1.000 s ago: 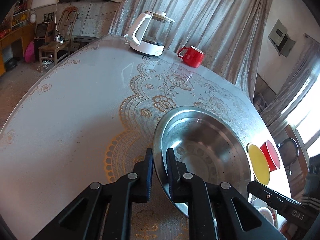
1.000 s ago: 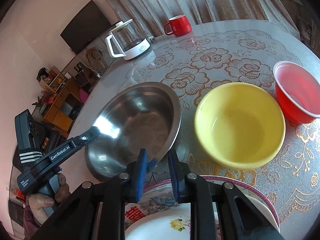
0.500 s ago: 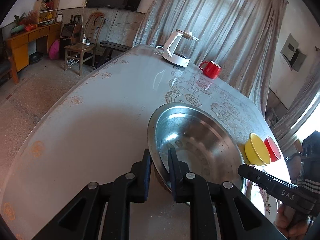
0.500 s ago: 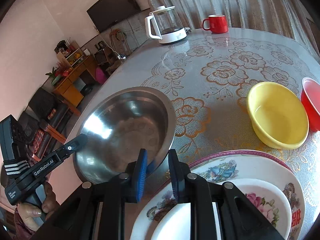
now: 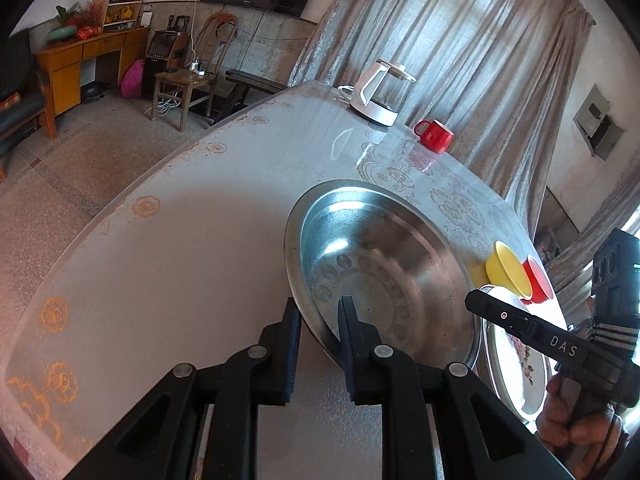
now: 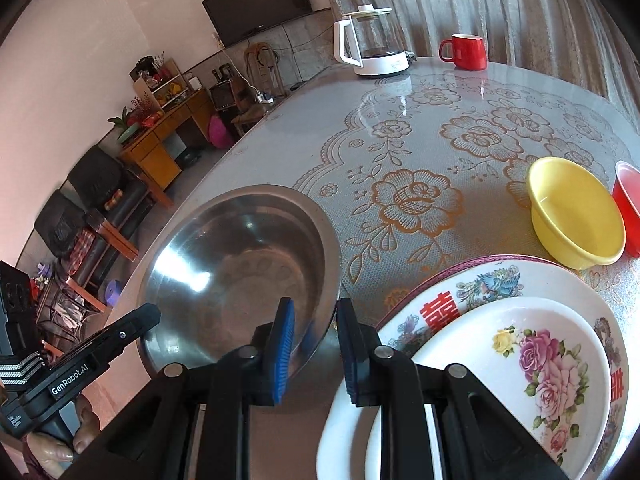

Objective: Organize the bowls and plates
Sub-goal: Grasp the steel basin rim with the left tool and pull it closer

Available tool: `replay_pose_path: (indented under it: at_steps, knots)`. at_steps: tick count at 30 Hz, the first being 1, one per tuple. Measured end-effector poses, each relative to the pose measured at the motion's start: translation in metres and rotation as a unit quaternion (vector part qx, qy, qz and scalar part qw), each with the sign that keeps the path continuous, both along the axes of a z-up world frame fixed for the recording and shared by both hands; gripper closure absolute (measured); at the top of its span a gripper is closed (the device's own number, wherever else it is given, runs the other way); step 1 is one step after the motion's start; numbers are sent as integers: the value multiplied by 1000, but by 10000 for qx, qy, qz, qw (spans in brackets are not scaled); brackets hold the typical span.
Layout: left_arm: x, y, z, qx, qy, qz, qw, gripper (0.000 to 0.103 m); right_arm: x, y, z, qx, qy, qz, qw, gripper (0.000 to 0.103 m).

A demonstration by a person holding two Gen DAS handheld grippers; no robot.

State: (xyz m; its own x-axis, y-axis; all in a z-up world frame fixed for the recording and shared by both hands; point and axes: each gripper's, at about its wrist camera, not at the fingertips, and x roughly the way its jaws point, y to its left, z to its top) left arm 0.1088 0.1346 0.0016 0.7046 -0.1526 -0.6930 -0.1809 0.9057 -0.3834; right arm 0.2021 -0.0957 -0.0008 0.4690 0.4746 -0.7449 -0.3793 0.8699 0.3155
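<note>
A large steel bowl (image 5: 384, 264) (image 6: 240, 264) is held between both grippers above the table's near part. My left gripper (image 5: 318, 320) is shut on its rim on one side. My right gripper (image 6: 312, 320) is shut on the opposite rim. Under my right gripper lie a floral plate (image 6: 472, 300) with a white flowered dish (image 6: 520, 356) stacked on it; the plate also shows in the left wrist view (image 5: 516, 360). A yellow bowl (image 6: 576, 216) (image 5: 506, 274) and a red bowl (image 6: 628, 200) (image 5: 540, 284) stand beyond.
A glass kettle (image 6: 372, 48) (image 5: 380, 96) and a red mug (image 6: 466, 52) (image 5: 434, 136) stand at the far side of the round, lace-covered table (image 6: 460, 128). The table's edge (image 5: 120, 216) drops to the floor on the left, with chairs and a cabinet beyond.
Both grippers have pulled the steel bowl back toward the table's near edge, away from the yellow and red bowls. The stacked plates have come further into the right wrist view.
</note>
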Motion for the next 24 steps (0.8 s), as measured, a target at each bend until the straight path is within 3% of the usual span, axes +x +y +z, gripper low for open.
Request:
replay_pose_path:
  at_steps: [7, 16, 24]
  knots:
    - [-9, -2, 0, 82, 42, 20, 10000, 80, -10, 0, 2, 136, 9, 43, 9999, 81]
    - [-21, -9, 7, 671, -100, 176, 9975, 75, -19, -2, 8, 243, -83, 6, 9997, 80]
    - [-37, -10, 16, 1142, -255, 408, 9923, 75, -28, -16, 15, 406, -210, -125, 9989, 73]
